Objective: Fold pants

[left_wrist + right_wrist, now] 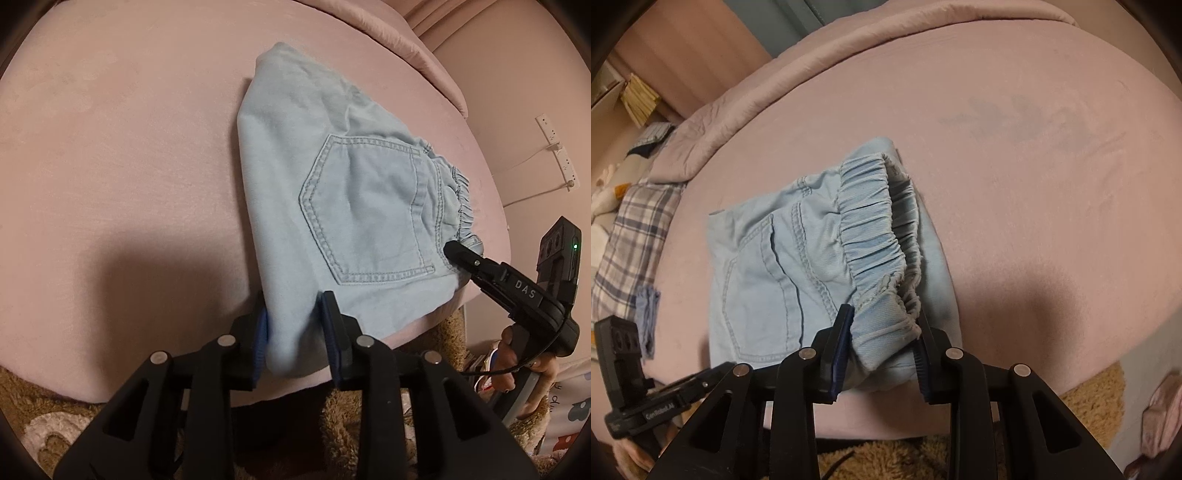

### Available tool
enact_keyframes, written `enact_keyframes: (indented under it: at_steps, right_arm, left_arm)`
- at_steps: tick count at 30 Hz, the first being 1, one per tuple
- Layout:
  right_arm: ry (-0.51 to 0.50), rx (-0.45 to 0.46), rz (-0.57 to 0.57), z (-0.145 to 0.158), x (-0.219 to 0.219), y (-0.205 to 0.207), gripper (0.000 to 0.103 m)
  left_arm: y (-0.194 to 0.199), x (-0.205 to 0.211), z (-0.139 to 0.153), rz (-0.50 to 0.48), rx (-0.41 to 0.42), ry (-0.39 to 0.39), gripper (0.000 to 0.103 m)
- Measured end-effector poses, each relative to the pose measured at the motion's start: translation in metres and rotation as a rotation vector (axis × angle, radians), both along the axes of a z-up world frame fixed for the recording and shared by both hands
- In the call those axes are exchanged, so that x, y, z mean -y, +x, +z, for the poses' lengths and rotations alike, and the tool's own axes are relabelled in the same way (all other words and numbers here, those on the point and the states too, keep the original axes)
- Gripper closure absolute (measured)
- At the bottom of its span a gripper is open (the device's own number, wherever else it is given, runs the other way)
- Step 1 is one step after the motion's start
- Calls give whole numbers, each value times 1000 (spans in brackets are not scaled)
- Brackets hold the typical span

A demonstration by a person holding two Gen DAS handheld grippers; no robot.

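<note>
At the bottom centre of the left wrist view, the left tongs [295, 332] pinch a folded corner of the pale blue denim pants [332, 192] between blue pads, the cloth bunched in the narrow gap. At the bottom centre of the right wrist view, the right tongs [882, 347] pinch the gathered elastic waistband [875, 221] at the near end of the pants [768, 266]. From there the pants lie folded into a compact bundle on a pink bed [110, 166], near its front edge, with a stitched back pocket [369, 210] facing up in the centre right of the left view. The right tongs also show at the right of that view, tip at the waistband, held by a hand [517, 358] at the lower right. A plaid cloth [631, 236] lies at the left edge of the right view. A tan shaggy rug [1093, 391] shows below the bed.
</note>
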State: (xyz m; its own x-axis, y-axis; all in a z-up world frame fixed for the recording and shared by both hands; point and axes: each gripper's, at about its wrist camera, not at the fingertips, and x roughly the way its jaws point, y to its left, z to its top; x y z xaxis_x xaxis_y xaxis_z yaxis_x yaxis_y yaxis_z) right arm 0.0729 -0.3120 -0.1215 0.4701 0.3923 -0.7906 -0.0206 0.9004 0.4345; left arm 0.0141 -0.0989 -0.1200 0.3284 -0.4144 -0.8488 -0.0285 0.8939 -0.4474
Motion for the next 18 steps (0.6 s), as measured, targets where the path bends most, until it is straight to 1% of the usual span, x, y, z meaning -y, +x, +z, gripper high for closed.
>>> enact_keyframes:
  at_steps: [2,3,4,5,6,7,8,9,10,14,17,18]
  right_arm:
    - [10,-5,1,1,3,1,72]
    - [15,-6,-2,3,3,2,68]
    - [19,-3,-4,5,5,1,62]
    - [15,4,-4,8,5,1,58]
    - [3,16,-8,10,7,0,50]
    - [-18,34,-22,14,8,0,43]
    - [-38,55,-37,18,9,0,39]
    - [-45,72,-43,21,11,1,31]
    - [-42,83,-45,23,13,3,27]
    - [7,88,-23,17,16,14,25]
    - [64,45,20,0,13,25,25]
    - [72,30,27,-3,11,28,25]
  left_arm:
    - [-3,-2,6,0,15,33,67]
    - [-2,0,10,3,29,51,66]
    - [-1,0,13,6,42,66,63]
    - [0,0,18,11,60,82,53]
    - [-1,-4,19,17,76,89,41]
    - [0,-4,22,23,93,93,36]
    - [1,-4,24,28,110,98,30]
    - [4,-4,25,30,123,108,28]
    - [7,-4,24,30,127,112,28]
    - [22,-4,15,37,130,103,29]
    - [37,-2,4,44,108,83,30]
    - [42,-1,-2,47,91,68,33]
